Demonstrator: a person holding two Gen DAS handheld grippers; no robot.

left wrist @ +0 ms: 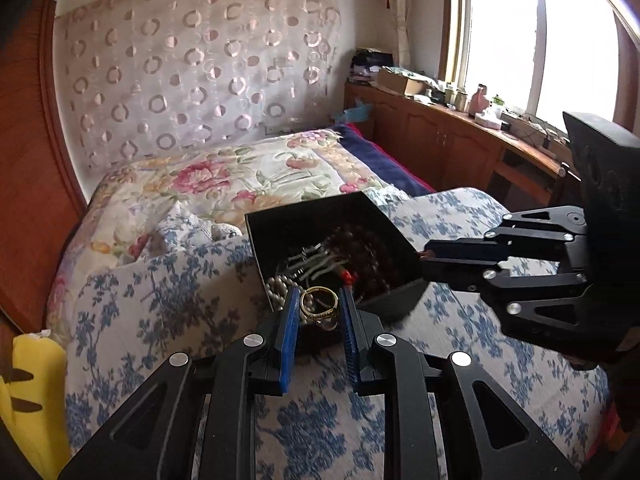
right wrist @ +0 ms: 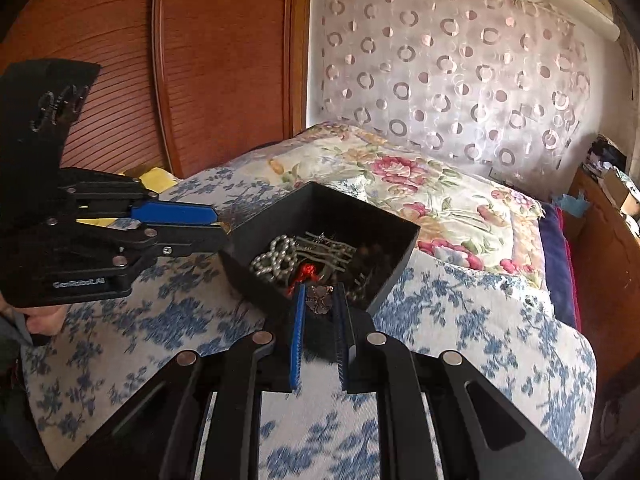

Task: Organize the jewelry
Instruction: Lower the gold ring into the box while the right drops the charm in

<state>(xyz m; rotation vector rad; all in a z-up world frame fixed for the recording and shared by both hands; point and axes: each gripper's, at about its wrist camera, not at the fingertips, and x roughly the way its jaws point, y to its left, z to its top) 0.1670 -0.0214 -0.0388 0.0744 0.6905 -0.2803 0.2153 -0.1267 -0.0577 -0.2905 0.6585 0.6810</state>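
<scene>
Left gripper (left wrist: 319, 305) clamps a gold ring (left wrist: 319, 303) at its tips, frame centre. Right gripper (right wrist: 320, 300) clamps a flower pendant (right wrist: 319, 298). Black box (left wrist: 276, 216) of beads and pearls lies just beyond both tips, upper centre. Each piece is about level with the box's near rim; the left looks nearer.

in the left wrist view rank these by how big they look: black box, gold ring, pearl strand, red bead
1. black box, largest by far.
2. pearl strand, the part that shows.
3. gold ring, pinched in the left gripper; it is nearer the camera, so its rank against the pearls is unsure.
4. red bead, smallest.
</scene>
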